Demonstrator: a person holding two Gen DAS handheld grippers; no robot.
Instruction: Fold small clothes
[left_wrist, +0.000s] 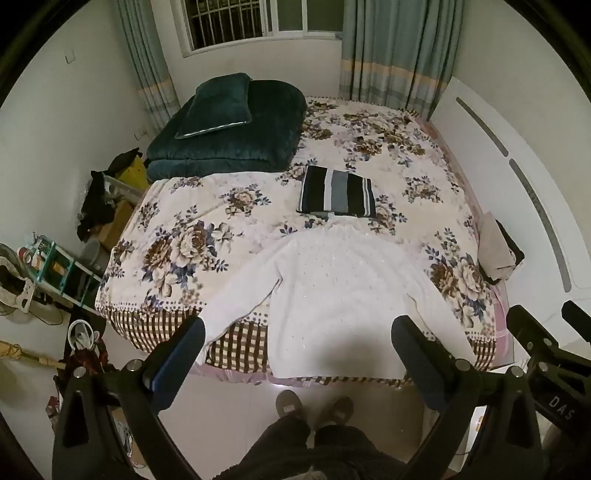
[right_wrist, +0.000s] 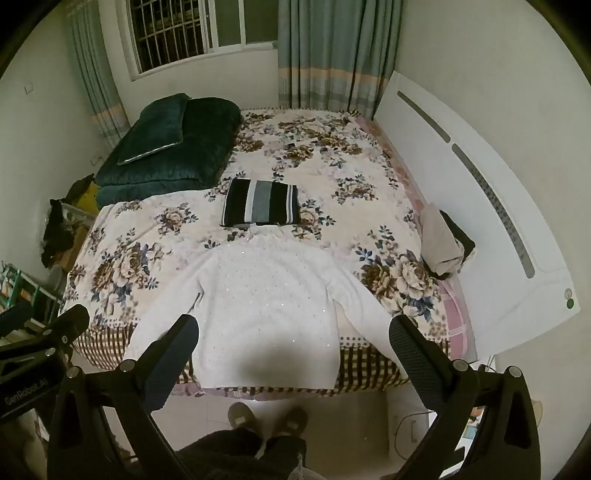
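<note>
A white knitted sweater (left_wrist: 332, 295) lies spread flat at the near edge of the bed, sleeves out to both sides; it also shows in the right wrist view (right_wrist: 266, 306). A folded black, grey and white striped garment (left_wrist: 337, 191) lies just beyond its collar, also seen in the right wrist view (right_wrist: 260, 203). My left gripper (left_wrist: 299, 332) is open and empty, held above the sweater's hem. My right gripper (right_wrist: 293, 330) is open and empty, also above the hem. Each gripper shows at the edge of the other's view.
The bed has a floral cover (left_wrist: 221, 221). A dark green folded quilt with a pillow (left_wrist: 229, 129) sits at the far left. A beige and black bundle (right_wrist: 443, 243) lies by the white headboard (right_wrist: 480, 206). Cluttered shelves (left_wrist: 55, 269) stand left. The person's feet (left_wrist: 314, 406) are on the floor.
</note>
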